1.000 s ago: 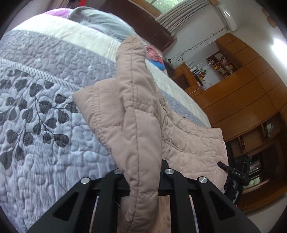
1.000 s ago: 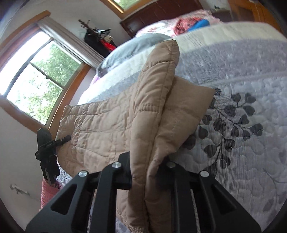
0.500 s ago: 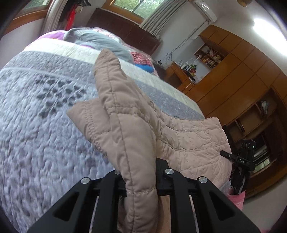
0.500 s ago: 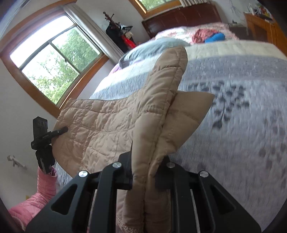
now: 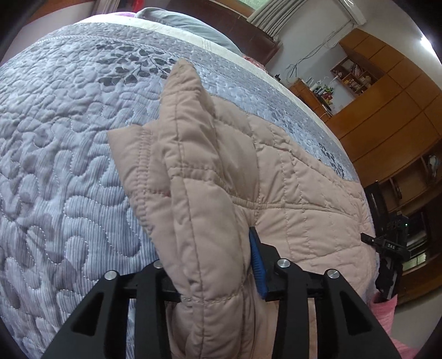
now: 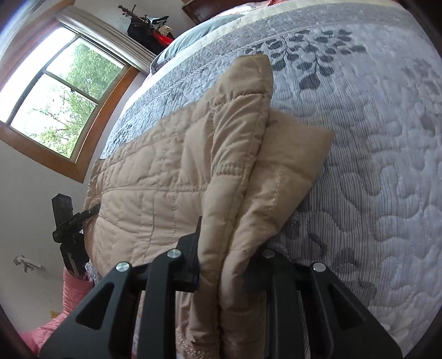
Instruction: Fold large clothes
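Observation:
A beige quilted jacket (image 5: 290,176) lies spread on the bed, stretched between my two grippers. My left gripper (image 5: 212,265) is shut on one bunched edge of the jacket, with a fold standing up between the jaws. My right gripper (image 6: 232,254) is shut on the opposite bunched edge of the jacket (image 6: 165,171). Each gripper shows small and black at the far side of the other's view: the right one (image 5: 392,248) in the left wrist view, the left one (image 6: 69,226) in the right wrist view. The fingertips are hidden by fabric.
The bed has a grey quilted cover with a dark leaf print (image 5: 69,152), also in the right wrist view (image 6: 373,165). Grey pillow (image 5: 193,22) and dark headboard at the far end. Wooden cabinets (image 5: 386,96) stand on one side, a window (image 6: 63,91) on the other.
Both grippers have lowered and tipped toward the bed with the jacket held. The jacket now lies flatter on the cover, and the cover fills more of both views.

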`<state>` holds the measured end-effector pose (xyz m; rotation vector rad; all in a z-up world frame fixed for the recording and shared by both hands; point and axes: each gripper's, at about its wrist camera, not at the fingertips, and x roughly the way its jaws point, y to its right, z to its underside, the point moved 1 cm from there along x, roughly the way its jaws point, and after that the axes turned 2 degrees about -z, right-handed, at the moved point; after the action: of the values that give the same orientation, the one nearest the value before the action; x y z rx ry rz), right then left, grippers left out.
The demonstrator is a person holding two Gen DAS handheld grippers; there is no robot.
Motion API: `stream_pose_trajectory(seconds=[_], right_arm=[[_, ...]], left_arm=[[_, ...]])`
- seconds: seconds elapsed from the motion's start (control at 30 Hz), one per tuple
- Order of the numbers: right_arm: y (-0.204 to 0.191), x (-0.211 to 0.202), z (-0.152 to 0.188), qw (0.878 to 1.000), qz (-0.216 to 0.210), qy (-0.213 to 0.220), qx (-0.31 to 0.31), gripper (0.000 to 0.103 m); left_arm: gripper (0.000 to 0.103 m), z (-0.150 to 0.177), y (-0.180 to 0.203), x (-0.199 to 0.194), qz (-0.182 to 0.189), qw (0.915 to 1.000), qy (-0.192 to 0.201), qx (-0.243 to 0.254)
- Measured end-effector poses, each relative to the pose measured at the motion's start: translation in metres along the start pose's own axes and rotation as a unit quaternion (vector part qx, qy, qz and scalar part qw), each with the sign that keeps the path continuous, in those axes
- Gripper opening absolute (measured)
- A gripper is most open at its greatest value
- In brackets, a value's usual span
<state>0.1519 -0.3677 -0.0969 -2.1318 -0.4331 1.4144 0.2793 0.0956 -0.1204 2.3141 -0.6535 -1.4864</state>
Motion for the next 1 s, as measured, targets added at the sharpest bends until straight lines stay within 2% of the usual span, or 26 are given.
stream_pose_trajectory(seconds=[0.17, 0.27, 0.33, 0.4, 0.5, 0.57, 0.63, 0.73, 0.9, 1.0], right_arm=[[0.007, 0.007, 0.001, 1.000, -0.020, 0.003, 0.021, 0.026], [0.003, -0.002, 0.003, 1.000, -0.001, 0.012, 0.014, 0.040], [-0.003, -0.014, 0.007, 0.999, 0.033, 0.020, -0.001, 0.042], [-0.014, -0.031, 0.012, 0.997, 0.071, 0.035, -0.023, 0.040], [-0.041, -0.056, 0.025, 0.987, 0.134, 0.052, -0.076, 0.035], [-0.059, -0.064, 0.034, 0.981, 0.149, 0.057, -0.107, 0.034], [-0.076, -0.066, 0.044, 0.981, 0.137, 0.045, -0.130, 0.032], [-0.093, -0.053, 0.055, 0.979, 0.136, 0.022, -0.149, 0.028], [-0.089, -0.031, 0.068, 0.979, 0.144, -0.001, -0.144, 0.027], [-0.071, -0.022, 0.073, 0.981, 0.151, -0.012, -0.124, 0.023]], left_arm=[[0.042, 0.004, 0.002, -0.002, -0.003, 1.0000, 0.002, -0.001], [0.048, 0.007, 0.002, -0.010, -0.013, 0.9997, -0.004, -0.019], [0.053, 0.010, 0.007, -0.027, -0.048, 0.9984, 0.006, -0.030], [0.054, 0.014, 0.016, -0.046, -0.091, 0.9953, 0.025, -0.020], [0.054, 0.024, 0.039, -0.076, -0.180, 0.9807, 0.075, 0.015], [0.054, 0.029, 0.062, -0.087, -0.216, 0.9711, 0.092, 0.043], [0.054, 0.038, 0.082, -0.093, -0.208, 0.9703, 0.103, 0.069], [0.055, 0.052, 0.104, -0.084, -0.203, 0.9705, 0.096, 0.088], [0.055, 0.073, 0.121, -0.053, -0.225, 0.9637, 0.079, 0.119], [0.055, 0.082, 0.119, -0.039, -0.246, 0.9579, 0.074, 0.127]])
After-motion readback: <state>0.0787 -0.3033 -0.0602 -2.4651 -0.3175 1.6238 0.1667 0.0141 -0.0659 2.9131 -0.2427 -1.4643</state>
